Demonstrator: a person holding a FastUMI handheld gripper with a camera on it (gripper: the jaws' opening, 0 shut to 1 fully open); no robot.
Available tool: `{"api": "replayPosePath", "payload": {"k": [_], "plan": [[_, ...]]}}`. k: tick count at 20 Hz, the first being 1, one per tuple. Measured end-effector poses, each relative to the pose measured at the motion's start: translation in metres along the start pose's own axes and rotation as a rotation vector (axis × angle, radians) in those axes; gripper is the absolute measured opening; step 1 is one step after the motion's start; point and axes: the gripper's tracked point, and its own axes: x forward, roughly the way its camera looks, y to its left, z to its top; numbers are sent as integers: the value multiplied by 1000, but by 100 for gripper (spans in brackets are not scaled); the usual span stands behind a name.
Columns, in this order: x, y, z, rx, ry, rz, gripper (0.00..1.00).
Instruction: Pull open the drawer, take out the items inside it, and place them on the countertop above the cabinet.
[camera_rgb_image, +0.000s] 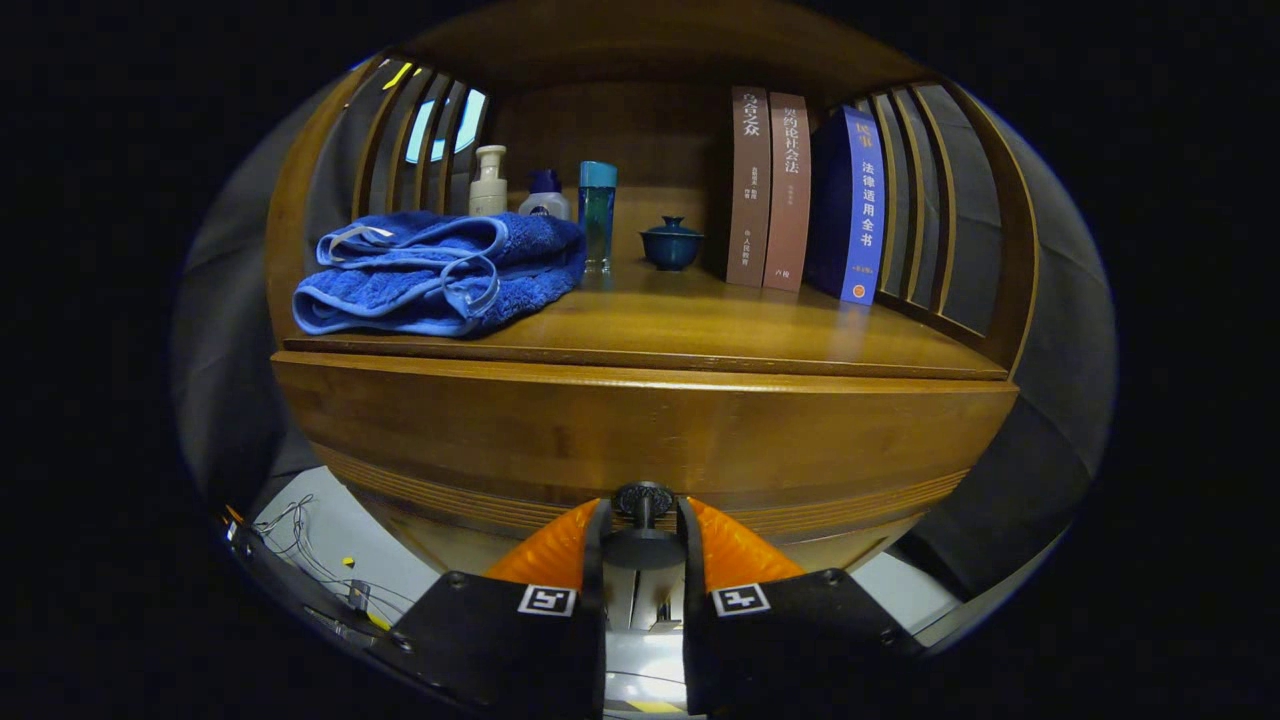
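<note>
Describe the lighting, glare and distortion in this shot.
Gripper view: fisheye bends the drawer front and countertop into curves; warm glare on the countertop; towel and books sharp; surroundings dim; gripper closed around the knob.

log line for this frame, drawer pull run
phase: grasp knob | gripper: shut on drawer knob | drawer front: appears closed | countertop: blue towel, bottles, lidded cup, books

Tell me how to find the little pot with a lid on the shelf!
Look at the wooden countertop above the drawer whose knob sits between the gripper fingers. In the middle, between the tall teal-capped bottle and the brown books, sits the little pot. It is dark blue, round and squat, with a knobbed lid, lower than everything beside it.
</note>
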Motion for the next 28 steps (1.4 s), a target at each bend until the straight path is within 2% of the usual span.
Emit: {"api": "replayPosePath", "payload": {"k": [8,18,22,28], "plan": [[-69,-1,-31,-22,41,5,35],[-158,0,-72,10,89,17,35],[-175,0,-91,20,126,23,34],[-182,2,-95,24,125,36,34]]}}
